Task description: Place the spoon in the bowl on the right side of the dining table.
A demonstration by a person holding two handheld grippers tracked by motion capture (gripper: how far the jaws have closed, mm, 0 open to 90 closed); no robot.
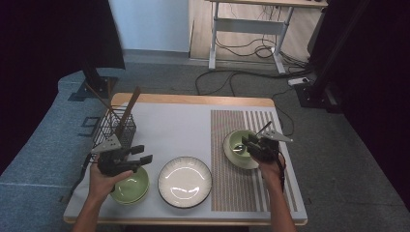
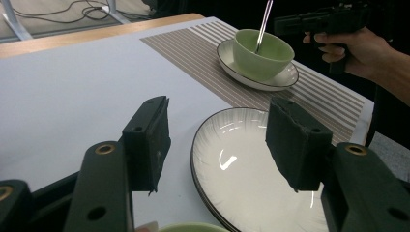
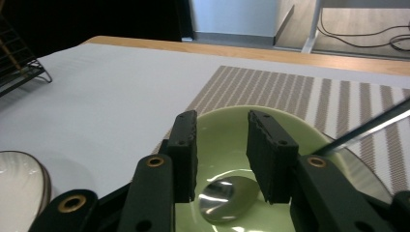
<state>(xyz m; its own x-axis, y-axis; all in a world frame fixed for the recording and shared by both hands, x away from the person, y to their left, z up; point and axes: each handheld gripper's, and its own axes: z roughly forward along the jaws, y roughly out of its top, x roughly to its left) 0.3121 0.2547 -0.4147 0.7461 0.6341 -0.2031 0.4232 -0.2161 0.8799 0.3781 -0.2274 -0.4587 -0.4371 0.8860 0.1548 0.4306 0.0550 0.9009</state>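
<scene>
my left gripper: matte black body, grey three-cornered plate on top, black cable trailing off it | my right gripper: same black build and grey plate | my fingers: flat black pads with ragged edges, brass-ringed screw holes just behind them | my forearms: bare, no sleeves

Two forearms in from the near edge, one claw per hand.

Left claw gripped in the left hand, held level and aimed toward the middle of the worktop, jaws wide apart with nothing between them, black pads bare. Right claw gripped in the right hand, forearm straight behind it, aimed forward and down, jaws parted with nothing pinched between them, grey three-cornered plate on top.
</scene>
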